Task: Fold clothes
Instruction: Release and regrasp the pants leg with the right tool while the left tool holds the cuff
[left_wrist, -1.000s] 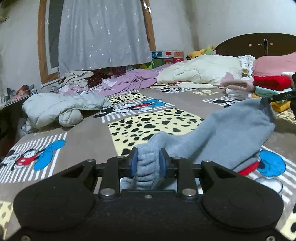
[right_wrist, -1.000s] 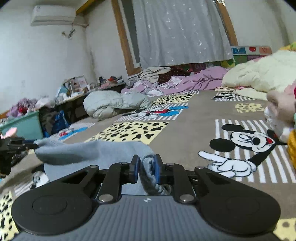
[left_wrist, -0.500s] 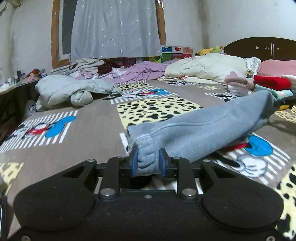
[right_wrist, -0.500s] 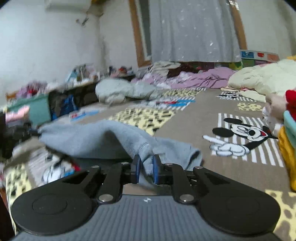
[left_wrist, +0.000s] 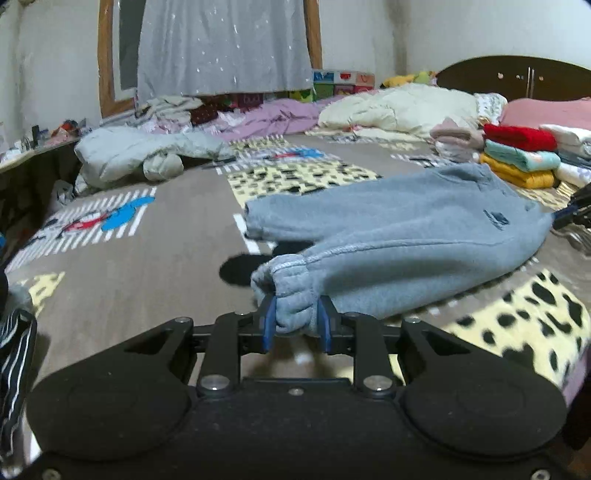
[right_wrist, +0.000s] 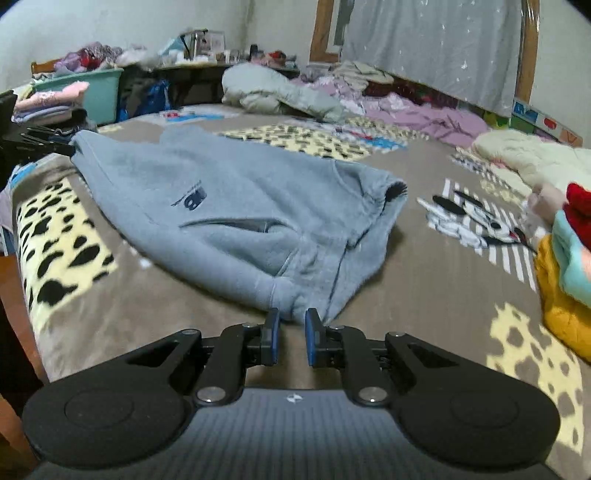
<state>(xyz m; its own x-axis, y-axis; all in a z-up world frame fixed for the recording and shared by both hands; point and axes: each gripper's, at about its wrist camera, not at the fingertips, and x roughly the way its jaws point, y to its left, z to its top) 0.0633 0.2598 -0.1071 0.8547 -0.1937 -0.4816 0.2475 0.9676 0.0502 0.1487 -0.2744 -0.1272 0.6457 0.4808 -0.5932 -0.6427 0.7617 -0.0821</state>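
Your left gripper (left_wrist: 294, 322) pinches a leg cuff of the grey sweatpants (left_wrist: 406, 229), which lie spread on the cartoon bedspread (left_wrist: 122, 258) — your right gripper (right_wrist: 290, 334) is parted, empty at the waistband. Folding looks barely begun.

White walls (left_wrist: 461, 29) enclose the room, and a grey curtain (left_wrist: 221, 44) hangs in a wooden window frame (left_wrist: 105, 59) on the far side. A dark wooden headboard (left_wrist: 517, 77) stands at far right, and a cluttered table (right_wrist: 207, 70) lines the left wall.
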